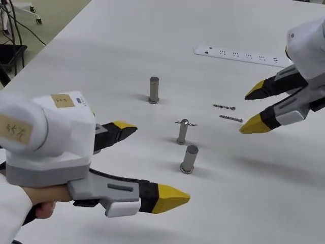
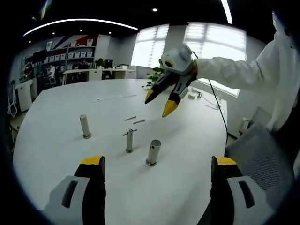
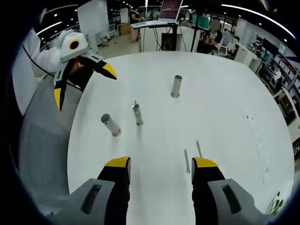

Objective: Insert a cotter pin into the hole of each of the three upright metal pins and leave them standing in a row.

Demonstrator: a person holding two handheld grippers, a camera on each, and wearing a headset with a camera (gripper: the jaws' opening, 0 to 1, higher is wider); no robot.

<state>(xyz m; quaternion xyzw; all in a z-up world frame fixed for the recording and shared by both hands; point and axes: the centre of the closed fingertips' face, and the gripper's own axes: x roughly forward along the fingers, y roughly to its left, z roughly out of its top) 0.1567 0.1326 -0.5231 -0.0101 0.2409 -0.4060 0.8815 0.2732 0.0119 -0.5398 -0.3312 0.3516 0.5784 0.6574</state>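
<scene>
Middle upright grey metal pin (image 1: 183,132) carries its cotter; two bare grey metal pins (image 1: 154,90) await theirs; two loose cotter pins (image 1: 224,107) lie on the white surface (image 1: 101,40); left tongs (image 1: 161,161), right tongs (image 1: 245,113) gape empty.

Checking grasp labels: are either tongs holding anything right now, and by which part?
Nothing held: left tongs and right tongs are both open and empty; two loose cotter pins lie on the table near the right tongs.
</scene>
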